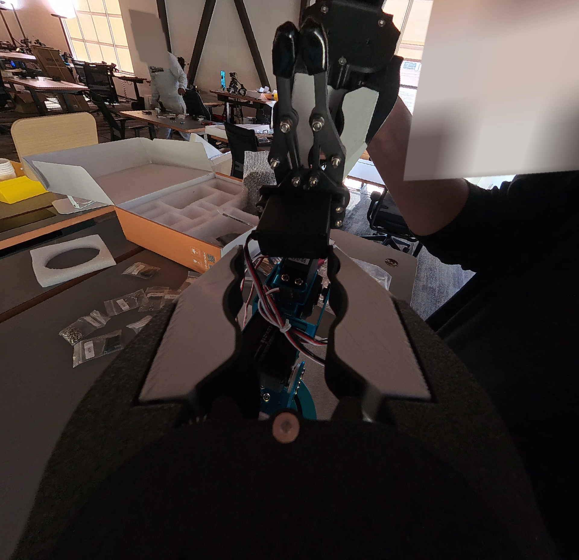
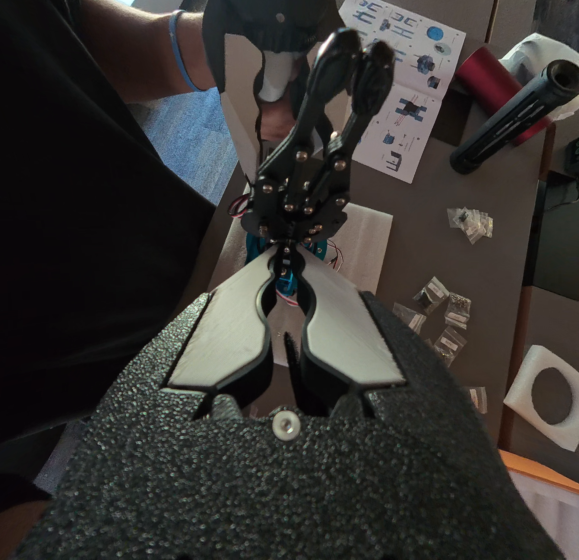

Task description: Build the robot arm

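A small robot arm with blue brackets [image 1: 300, 297], black servos [image 1: 294, 222] and a closed black claw [image 1: 300, 59] stands upright on a dark table [image 1: 40, 388]. My left gripper [image 1: 285, 256] is closed around its upper servo, one finger on each side, with wires running between them. My right gripper [image 2: 288, 259] comes from above and is shut on the narrow plate at the claw's base [image 2: 294, 212]. The claw [image 2: 344, 74] points past it. The right gripper's housing [image 1: 354, 27] shows behind the claw. A white finger of the left gripper [image 2: 241, 115] shows in the right wrist view.
An open orange box [image 1: 169, 234] with white foam cells lies behind the arm. A foam piece with a round hole [image 2: 551, 400], small parts bags [image 2: 445, 310], a printed sheet [image 2: 407, 106] and a red-and-black cylinder [image 2: 507, 115] lie on the table. A person [image 1: 169, 87] stands far back. The grippers' ends are close to 4 centimetres from one another.
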### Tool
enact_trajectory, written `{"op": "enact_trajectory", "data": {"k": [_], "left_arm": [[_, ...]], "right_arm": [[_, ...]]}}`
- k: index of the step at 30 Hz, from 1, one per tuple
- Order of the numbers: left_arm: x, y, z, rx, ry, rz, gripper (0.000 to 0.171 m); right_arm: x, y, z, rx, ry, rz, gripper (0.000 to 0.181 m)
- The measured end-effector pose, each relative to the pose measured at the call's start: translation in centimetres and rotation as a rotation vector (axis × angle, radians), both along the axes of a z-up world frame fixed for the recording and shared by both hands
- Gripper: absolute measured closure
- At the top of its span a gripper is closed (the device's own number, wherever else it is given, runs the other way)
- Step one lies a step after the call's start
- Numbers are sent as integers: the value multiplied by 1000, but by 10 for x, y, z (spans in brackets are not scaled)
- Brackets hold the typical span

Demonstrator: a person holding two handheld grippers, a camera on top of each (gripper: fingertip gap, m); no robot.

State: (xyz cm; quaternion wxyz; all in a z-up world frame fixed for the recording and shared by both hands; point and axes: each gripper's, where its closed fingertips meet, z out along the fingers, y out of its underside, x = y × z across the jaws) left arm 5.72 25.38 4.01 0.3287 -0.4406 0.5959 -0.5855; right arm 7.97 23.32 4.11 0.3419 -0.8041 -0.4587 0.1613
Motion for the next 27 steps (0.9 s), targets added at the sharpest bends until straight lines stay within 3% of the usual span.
{"op": "enact_trajectory", "data": {"k": [27], "left_arm": [[-1,0,0,20,6,11,120]], "right_arm": [[-1,2,-2,8,120,-13,176]]}}
